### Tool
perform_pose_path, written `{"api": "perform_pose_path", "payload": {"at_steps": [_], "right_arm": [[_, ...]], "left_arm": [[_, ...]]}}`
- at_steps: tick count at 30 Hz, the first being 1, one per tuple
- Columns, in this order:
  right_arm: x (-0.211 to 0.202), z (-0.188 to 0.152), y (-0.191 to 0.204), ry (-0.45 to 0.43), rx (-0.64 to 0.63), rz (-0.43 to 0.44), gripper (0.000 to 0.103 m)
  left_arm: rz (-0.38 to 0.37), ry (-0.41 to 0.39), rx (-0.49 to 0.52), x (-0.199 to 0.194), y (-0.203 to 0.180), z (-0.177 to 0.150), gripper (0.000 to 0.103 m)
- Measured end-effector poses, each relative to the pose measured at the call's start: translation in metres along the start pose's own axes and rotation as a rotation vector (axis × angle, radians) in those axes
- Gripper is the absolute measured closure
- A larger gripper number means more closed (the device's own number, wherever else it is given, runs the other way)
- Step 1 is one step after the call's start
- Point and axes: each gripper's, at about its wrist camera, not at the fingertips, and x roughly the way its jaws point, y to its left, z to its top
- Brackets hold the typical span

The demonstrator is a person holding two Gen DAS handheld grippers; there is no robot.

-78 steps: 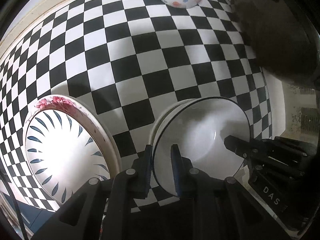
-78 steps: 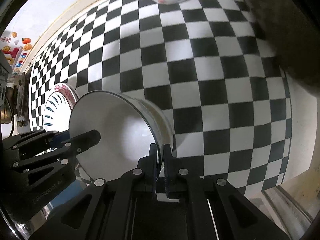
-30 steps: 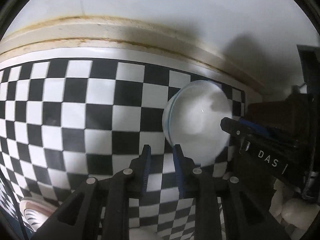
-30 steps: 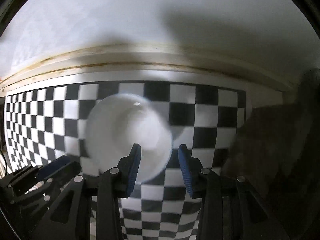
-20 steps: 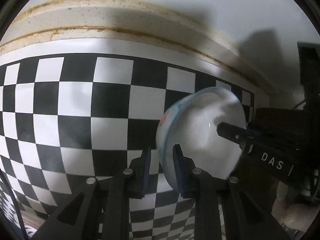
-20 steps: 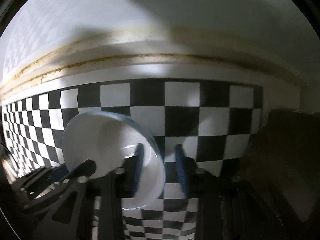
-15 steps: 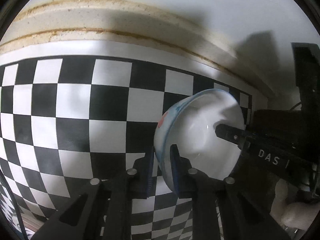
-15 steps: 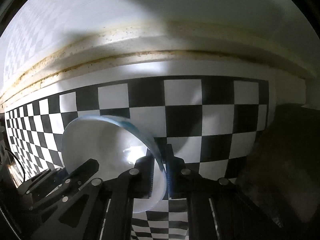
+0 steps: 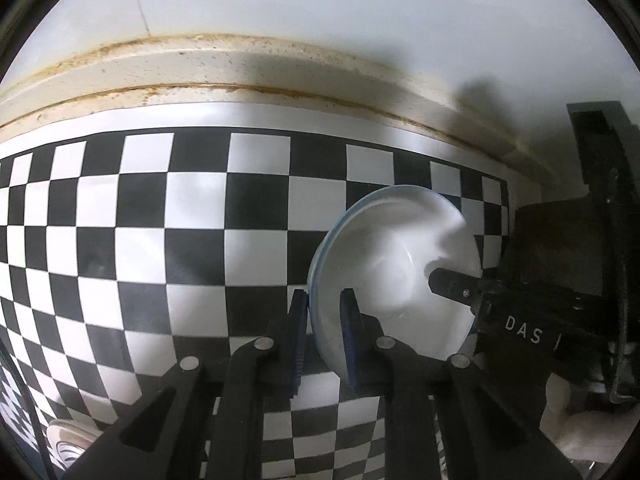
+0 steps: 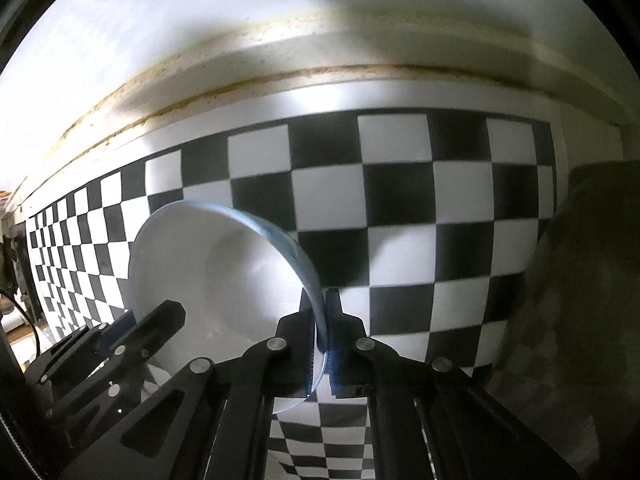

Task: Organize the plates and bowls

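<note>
Steeply down, both grippers [image 9: 324, 300] [image 10: 319, 300] clamping bowl [image 9: 384, 272]

Both views heavy fisheye: checkered surface [image 9: 160, 220] bulges, its squares shrink toward the edges, black vignette in the corners. Light is uneven and harsh, falling from above. White wall [image 10: 140, 20] is bright, near blown out. Big soft shadows cross the wall and its stained ledge [image 9: 280, 68]. White bowl [image 10: 208, 272] glares, inside detail washed out, rim slightly blurred. Right side of right view is murky, dark, unreadable.
</note>
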Motion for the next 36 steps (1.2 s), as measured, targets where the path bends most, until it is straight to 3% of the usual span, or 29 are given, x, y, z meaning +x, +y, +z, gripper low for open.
{"api": "perform_pose_path", "payload": {"at_steps": [11, 26, 36], "right_arm": [[-0.029, -0.062, 0.006, -0.076, -0.003, 0.041, 0.097], [-0.053, -0.199, 0.02, -0.163, 0.012, 0.06, 0.097], [-0.062, -0.266, 0.032, -0.186, -0.015, 0.076, 0.096]], "left_arm": [[-0.01, -0.074, 0.072, -0.049, 0.002, -0.039, 0.089], [-0.042, -0.112, 0.19, -0.103, 0.002, -0.142, 0.089], [-0.058, -0.123, 0.218, -0.125, 0.017, -0.196, 0.089]]}}
